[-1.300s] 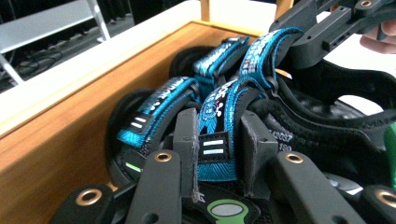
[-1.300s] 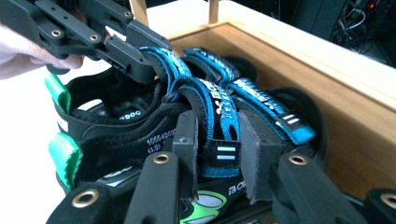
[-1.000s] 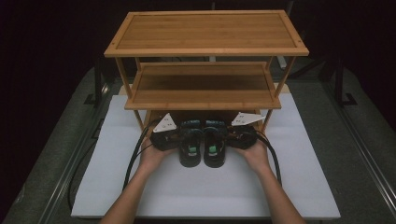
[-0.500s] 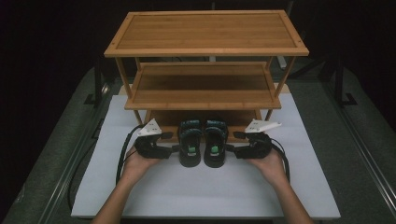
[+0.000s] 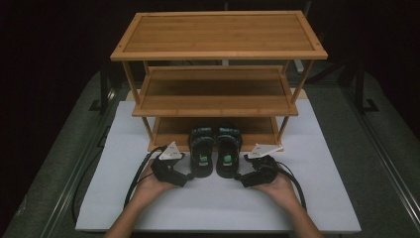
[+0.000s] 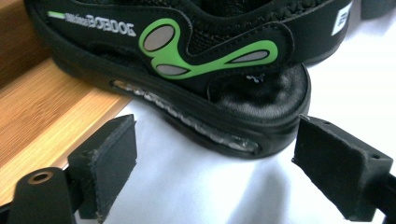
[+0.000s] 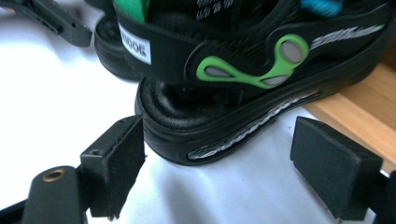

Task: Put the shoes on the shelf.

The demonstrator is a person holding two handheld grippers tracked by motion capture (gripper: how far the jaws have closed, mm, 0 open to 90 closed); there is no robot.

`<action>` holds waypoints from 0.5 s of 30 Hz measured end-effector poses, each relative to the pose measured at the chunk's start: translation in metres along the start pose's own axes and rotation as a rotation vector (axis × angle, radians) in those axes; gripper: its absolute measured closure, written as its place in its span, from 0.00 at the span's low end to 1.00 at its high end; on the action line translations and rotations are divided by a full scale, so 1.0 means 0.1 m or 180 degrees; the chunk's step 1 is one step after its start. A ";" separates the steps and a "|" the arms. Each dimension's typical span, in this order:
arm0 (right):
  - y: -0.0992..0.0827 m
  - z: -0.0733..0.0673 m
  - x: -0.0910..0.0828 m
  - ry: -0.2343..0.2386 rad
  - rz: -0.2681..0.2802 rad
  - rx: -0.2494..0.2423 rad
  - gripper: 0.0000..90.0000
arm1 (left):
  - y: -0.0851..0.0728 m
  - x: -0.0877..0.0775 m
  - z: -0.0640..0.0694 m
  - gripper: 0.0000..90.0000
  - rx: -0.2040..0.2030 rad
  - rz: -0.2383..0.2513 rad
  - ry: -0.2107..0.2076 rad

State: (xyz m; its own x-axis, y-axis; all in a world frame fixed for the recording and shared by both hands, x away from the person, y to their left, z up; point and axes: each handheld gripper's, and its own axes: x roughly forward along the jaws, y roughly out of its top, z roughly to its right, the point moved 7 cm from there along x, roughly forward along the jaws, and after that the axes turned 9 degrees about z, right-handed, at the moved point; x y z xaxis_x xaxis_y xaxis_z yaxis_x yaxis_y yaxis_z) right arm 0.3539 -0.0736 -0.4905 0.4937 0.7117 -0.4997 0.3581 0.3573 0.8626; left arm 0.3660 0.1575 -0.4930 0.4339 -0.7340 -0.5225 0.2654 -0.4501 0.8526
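Two black sandals [image 5: 215,151] sit side by side at the rack's [image 5: 218,94] lowest shelf, heels out on the white desk [image 5: 322,198]. The left claw [image 5: 189,177], at seven o'clock of them, and the right claw [image 5: 238,179], at five o'clock, have just been opening; both stand apart, gripping nothing.

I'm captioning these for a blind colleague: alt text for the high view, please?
Two black sandals sit toes-in on a bamboo rack's bottom shelf. The left gripper and right gripper flank the heels, jaws open, on a white mat.

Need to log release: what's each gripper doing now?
Left gripper: open, jaws just opened, clear of the left sandal.
Right gripper: open, jaws just opened, holding nothing.
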 end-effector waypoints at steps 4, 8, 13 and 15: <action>-0.01 -0.03 0.06 0.0006 -0.0008 -0.0042 0.18 | 0.00 0.07 0.03 0.11 0.0094 0.0028 -0.0067; -0.01 -0.06 0.15 -0.0012 -0.0091 -0.0118 0.15 | 0.01 0.12 0.06 0.10 0.0203 -0.0056 -0.0056; 0.01 -0.07 0.19 -0.0041 -0.0081 -0.0136 0.14 | 0.04 0.15 0.06 0.10 0.0195 -0.0050 -0.0061; 0.03 -0.06 0.22 -0.0031 -0.0081 -0.0144 0.14 | 0.05 0.16 0.05 0.09 0.0212 -0.0056 -0.0068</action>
State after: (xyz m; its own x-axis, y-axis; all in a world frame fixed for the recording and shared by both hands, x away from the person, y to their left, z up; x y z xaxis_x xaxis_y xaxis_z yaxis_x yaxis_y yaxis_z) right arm 0.3611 -0.0536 -0.4984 0.4928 0.6961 -0.5221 0.3345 0.4023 0.8522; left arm 0.3698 0.1412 -0.4968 0.4109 -0.7361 -0.5379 0.2147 -0.4953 0.8418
